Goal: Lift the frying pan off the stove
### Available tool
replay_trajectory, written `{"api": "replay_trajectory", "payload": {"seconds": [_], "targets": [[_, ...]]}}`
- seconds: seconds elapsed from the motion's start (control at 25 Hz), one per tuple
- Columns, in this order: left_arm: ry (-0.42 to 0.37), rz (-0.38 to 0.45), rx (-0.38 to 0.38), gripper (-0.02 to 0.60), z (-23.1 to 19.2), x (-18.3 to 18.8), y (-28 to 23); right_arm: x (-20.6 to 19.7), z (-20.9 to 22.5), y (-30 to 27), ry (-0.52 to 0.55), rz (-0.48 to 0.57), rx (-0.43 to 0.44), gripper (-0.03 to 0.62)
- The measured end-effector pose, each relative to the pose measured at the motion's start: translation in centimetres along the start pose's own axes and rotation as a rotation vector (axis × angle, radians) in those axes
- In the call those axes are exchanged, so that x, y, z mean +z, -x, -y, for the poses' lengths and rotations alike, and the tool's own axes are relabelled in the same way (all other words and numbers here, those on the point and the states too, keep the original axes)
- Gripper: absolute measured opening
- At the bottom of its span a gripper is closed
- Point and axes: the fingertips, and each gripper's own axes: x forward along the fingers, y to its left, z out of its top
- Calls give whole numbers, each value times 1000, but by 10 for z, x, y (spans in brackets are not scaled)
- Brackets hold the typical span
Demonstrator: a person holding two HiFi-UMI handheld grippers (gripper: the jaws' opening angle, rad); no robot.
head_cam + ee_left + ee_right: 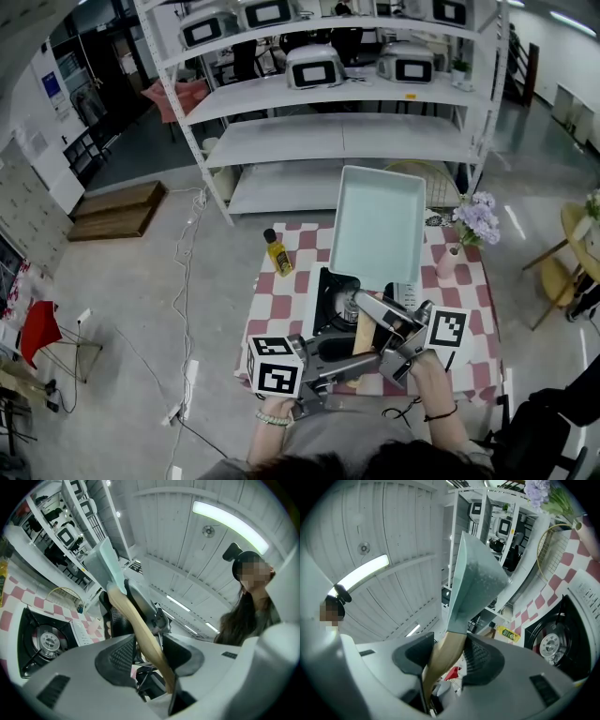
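The frying pan (379, 225) is a pale teal rectangular pan with a wooden handle (364, 335). It is raised clear of the black gas stove (326, 298) and tipped up, its inside facing me. My left gripper (354, 364) is shut on the handle's lower end, and my right gripper (377, 319) is shut on it closer to the pan. In the left gripper view the handle (140, 630) runs between the jaws of the left gripper (147, 652) up to the pan (106, 564). In the right gripper view the right gripper (445, 657) clamps the handle (443, 654) below the pan (476, 583).
The stove stands on a red-and-white checkered table (281, 295). A yellow oil bottle (277, 253) is at its back left, purple flowers (476, 221) in a pink vase (446, 263) at the right. White shelving (337, 141) stands behind. The burner (46, 640) is bare.
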Motion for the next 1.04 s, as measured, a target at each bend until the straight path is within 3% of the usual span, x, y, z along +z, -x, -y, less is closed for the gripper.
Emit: {"api": "replay_trajectory", "payload": {"seconds": [1.04], "targets": [[6, -2, -8, 192, -1, 0, 0, 1, 1, -1, -13, 11, 12, 205]]}}
